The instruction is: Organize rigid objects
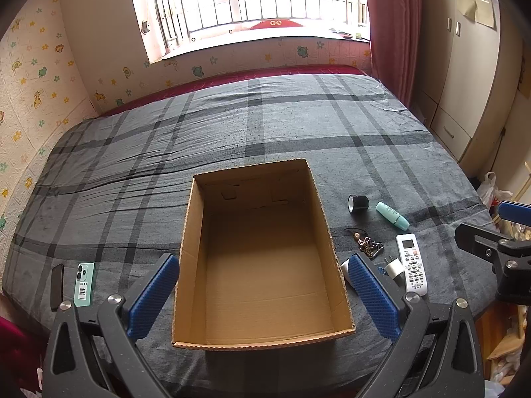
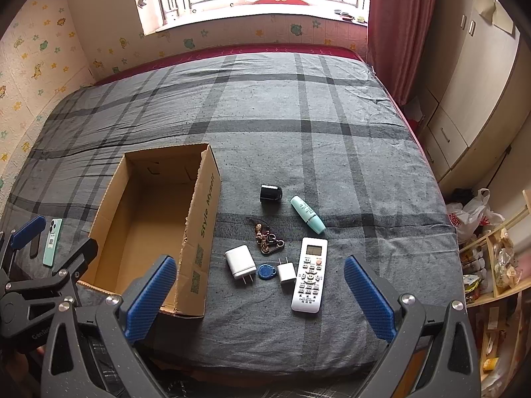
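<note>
Both tongs, left [image 1: 262, 293] and right [image 2: 260, 295], spread wide, gripping nothing; one box [image 2: 202, 222], two chargers [image 2: 239, 262], one remote [image 2: 308, 273].

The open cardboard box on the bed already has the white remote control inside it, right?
No. The brown cardboard box is empty. The white remote control lies on the grey plaid bedspread to the box's right, as the right wrist view shows.

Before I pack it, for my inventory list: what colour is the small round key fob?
Blue key fob; right wrist view.
</note>
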Demonstrator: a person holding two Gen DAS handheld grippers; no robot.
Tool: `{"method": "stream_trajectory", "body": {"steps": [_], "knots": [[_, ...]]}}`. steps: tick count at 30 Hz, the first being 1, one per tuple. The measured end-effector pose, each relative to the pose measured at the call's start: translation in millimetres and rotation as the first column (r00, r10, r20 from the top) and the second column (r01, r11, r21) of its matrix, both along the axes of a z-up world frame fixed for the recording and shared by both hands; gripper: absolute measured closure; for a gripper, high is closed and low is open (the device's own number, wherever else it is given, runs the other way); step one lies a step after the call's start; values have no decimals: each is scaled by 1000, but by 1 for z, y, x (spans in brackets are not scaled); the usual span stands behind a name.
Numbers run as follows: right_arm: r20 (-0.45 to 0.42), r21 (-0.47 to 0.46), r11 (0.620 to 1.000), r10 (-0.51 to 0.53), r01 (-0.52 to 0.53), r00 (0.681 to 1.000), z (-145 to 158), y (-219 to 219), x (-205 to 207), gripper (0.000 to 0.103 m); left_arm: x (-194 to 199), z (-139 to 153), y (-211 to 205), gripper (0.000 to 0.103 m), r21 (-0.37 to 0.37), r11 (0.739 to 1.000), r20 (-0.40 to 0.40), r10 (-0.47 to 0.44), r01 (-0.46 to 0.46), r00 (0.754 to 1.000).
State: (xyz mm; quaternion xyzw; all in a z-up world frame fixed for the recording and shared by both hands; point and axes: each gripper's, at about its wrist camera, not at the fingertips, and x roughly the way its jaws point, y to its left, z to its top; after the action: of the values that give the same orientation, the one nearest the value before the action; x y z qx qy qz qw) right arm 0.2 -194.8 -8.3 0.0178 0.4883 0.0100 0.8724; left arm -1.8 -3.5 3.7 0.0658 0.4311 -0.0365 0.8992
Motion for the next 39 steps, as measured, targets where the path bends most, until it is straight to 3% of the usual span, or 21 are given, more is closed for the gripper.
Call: {"method": "stream_trajectory", "body": {"steps": [39], "knots": [[-8,-36,999,-17,17,1000,0,10,15,0,13,-2,18,0,-18,1000,1,-7,7,1000]]}}
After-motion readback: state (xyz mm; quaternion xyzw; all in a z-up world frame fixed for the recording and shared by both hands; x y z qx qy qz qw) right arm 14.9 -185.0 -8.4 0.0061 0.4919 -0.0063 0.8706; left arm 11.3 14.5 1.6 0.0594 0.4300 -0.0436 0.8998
